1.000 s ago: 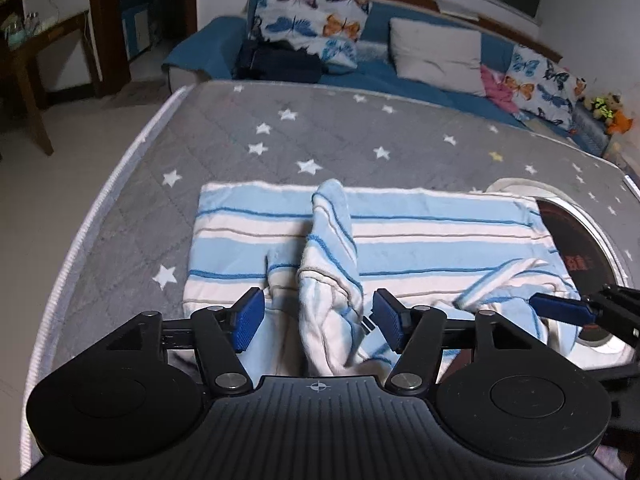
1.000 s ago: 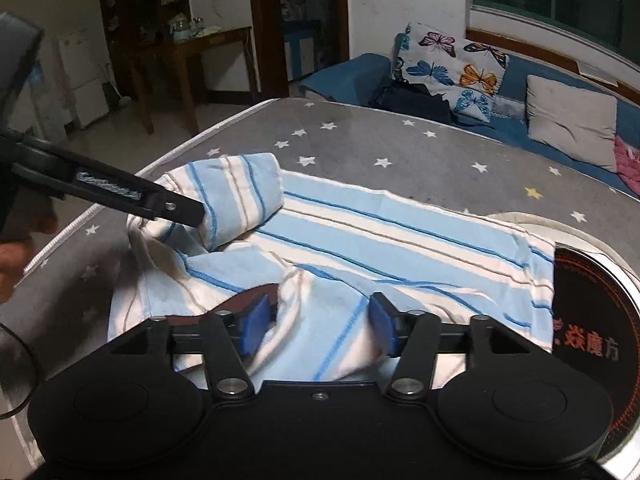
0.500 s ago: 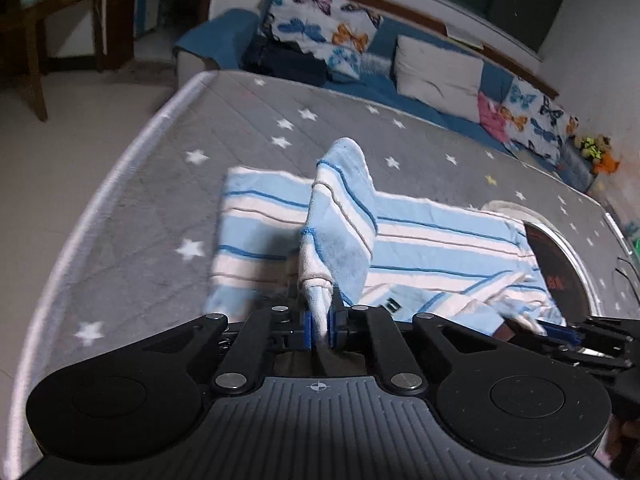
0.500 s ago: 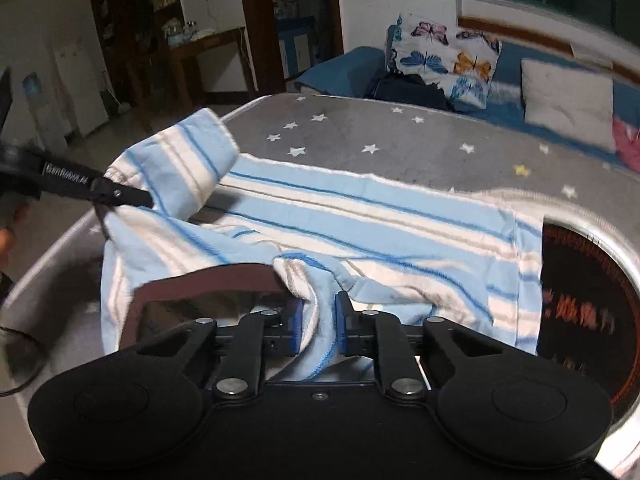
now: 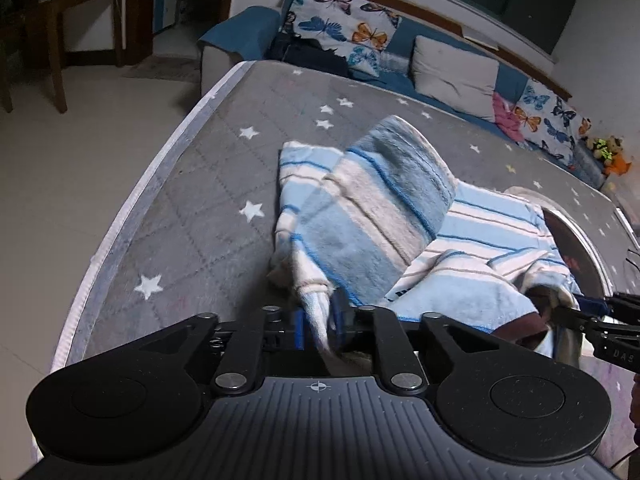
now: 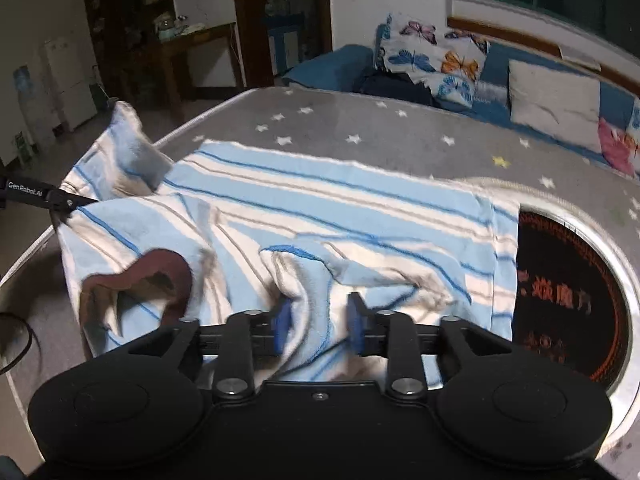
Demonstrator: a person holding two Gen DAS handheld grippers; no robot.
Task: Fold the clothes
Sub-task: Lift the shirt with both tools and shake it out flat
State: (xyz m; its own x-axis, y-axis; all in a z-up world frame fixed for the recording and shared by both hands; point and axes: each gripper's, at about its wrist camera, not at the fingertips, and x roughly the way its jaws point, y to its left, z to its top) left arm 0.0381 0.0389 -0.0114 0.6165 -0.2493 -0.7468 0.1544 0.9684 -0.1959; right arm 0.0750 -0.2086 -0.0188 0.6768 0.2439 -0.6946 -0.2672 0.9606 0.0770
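Note:
A blue-and-white striped sweater (image 6: pixel 340 216) with a dark red collar (image 6: pixel 160 276) lies on a grey star-patterned table cover (image 5: pixel 224 184). My left gripper (image 5: pixel 318 322) is shut on one sleeve (image 5: pixel 376 208) and holds it lifted; it also shows at the left of the right wrist view (image 6: pixel 76 202). My right gripper (image 6: pixel 318 326) has its jaws a little apart around a fold of the other sleeve (image 6: pixel 308 280). The right gripper's tips show in the left wrist view (image 5: pixel 580 312).
A round dark hotplate with a metal rim (image 6: pixel 568 288) is set into the table at the right. A blue sofa with butterfly cushions (image 5: pixel 344 36) stands behind. A wooden table (image 6: pixel 188 52) stands on the tiled floor (image 5: pixel 60 184) at the left.
My left gripper shut on the sleeve and lifted it toward the left edge. My right gripper shut on the other sleeve, then its jaws parted somewhat.

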